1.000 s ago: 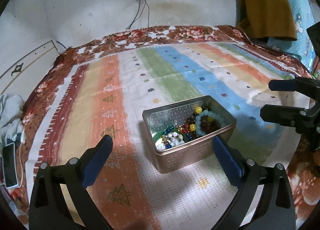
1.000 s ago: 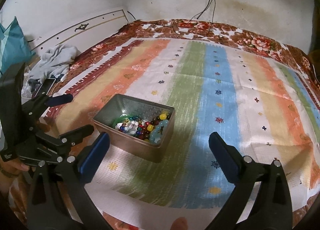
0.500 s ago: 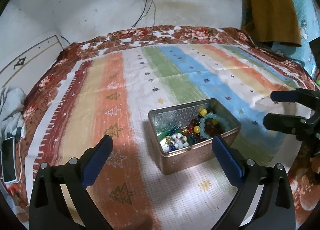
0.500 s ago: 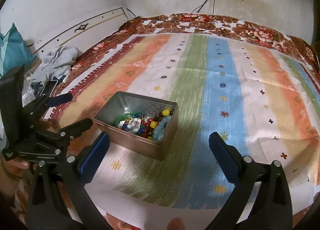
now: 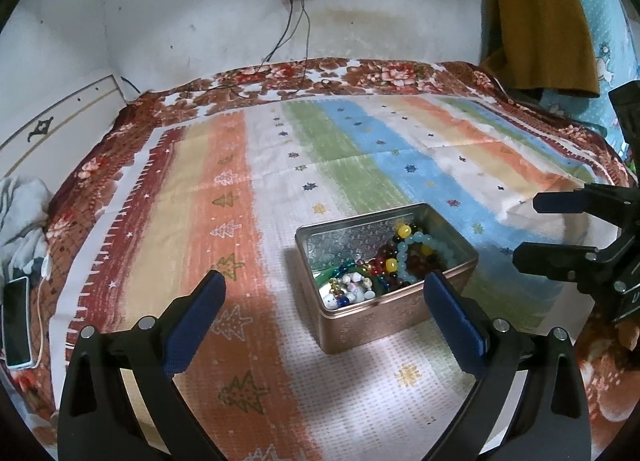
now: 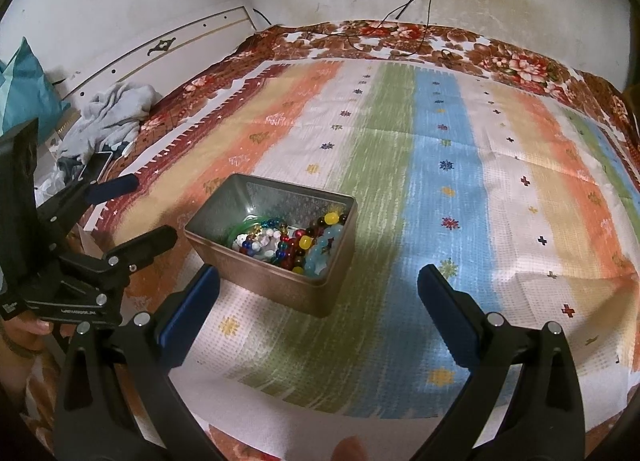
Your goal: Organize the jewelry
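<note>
Open bronze tin (image 5: pixel 386 279) on striped cloth (image 5: pixel 360 149), mixed glossy beads (image 5: pixel 384 267) heaped inside, left claw (image 5: pixel 325 293) and right claw (image 6: pixel 318 289) both spread apart, empty

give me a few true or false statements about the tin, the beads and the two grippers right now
1. The metal tin stands open, with no lid on it. True.
2. The left gripper is shut on a bracelet. False: its jaws are wide open and hold nothing.
3. The beaded bracelets lie spread out on the striped cloth. False: they are heaped inside the tin.
4. The right gripper is open and holds nothing. True.
5. A phone lies at the far left edge of the bed. True.
6. The tin is lying on its side. False: it sits upright on the cloth.
</note>
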A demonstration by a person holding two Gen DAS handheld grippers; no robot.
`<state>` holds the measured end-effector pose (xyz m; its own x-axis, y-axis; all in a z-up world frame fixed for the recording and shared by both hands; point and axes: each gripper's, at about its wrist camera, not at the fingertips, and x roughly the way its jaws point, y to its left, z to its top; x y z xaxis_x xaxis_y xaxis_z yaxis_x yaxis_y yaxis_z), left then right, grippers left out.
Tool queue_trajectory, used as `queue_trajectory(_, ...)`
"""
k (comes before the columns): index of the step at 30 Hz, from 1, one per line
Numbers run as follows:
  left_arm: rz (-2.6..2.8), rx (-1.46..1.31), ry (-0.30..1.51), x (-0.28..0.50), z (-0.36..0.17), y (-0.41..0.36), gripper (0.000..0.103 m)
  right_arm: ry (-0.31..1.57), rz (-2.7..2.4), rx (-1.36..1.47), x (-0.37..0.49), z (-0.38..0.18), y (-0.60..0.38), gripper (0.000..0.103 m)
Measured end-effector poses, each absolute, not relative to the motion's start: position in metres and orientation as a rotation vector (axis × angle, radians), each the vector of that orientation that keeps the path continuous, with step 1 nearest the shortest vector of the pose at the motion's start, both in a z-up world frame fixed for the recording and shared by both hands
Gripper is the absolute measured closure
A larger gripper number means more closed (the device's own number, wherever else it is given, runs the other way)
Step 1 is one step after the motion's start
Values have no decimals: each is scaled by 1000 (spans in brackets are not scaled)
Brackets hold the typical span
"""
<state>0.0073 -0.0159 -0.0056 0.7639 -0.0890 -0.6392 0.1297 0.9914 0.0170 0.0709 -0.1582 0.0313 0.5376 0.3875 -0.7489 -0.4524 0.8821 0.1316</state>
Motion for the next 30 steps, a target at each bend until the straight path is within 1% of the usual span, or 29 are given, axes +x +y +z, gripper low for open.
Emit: queue_trajectory(30,-120,39,707,9,-5,-15,6,873,496,-93,71,29,-156,5)
